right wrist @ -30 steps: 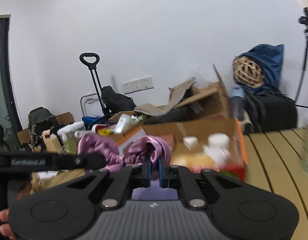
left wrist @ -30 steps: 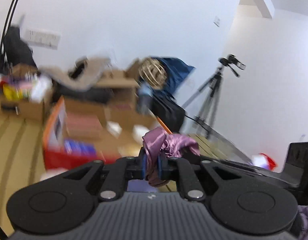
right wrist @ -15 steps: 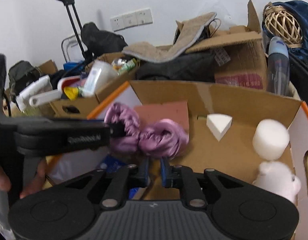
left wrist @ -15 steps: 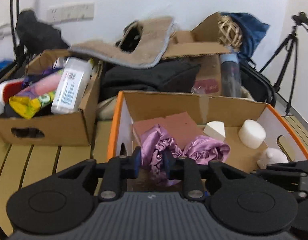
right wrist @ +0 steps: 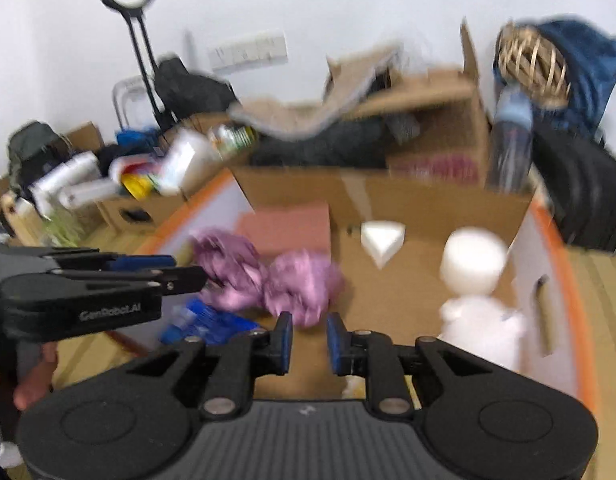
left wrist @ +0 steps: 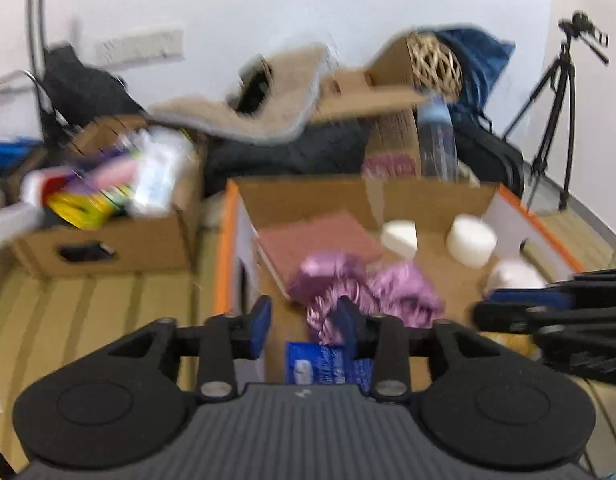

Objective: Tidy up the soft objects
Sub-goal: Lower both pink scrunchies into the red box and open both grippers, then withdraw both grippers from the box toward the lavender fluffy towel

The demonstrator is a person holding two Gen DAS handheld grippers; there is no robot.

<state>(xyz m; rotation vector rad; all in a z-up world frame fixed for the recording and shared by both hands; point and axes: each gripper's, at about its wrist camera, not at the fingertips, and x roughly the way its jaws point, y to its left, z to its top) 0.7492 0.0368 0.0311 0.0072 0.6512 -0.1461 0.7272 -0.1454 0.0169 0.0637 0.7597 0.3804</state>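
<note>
Letting go is the step in hand: my left gripper (left wrist: 302, 322) and my right gripper (right wrist: 309, 338) both hang over the orange-edged cardboard box (left wrist: 431, 196), and the jaws of each have just been opening. The purple satin cloth (left wrist: 367, 292) now lies crumpled on the box floor, near the front left corner and against the pink foam slab (left wrist: 319, 236). On the left, the gap stands wide and one fold of the cloth only brushes past the right finger, so I judge it released. On the right, the pads are apart by a narrower gap with the cloth (right wrist: 268, 276) just ahead of them, nothing pinched between.

Next I reckon I must lift both tools clear without snagging a loose fold, then go for another soft piece. The blur makes the finest folds hard to read.

For room: the box walls rise on the left, right and far sides, and my two tools sit close together, the left one crossing just beside the right one's view. Open floor lies in the middle of the box, between the cloth and the white foam wedge (right wrist: 383, 242), white foam cylinder (right wrist: 473, 262) and white soft toy (right wrist: 481, 326) along the right wall. A blue packet (left wrist: 327, 362) lies under my left fingers
</note>
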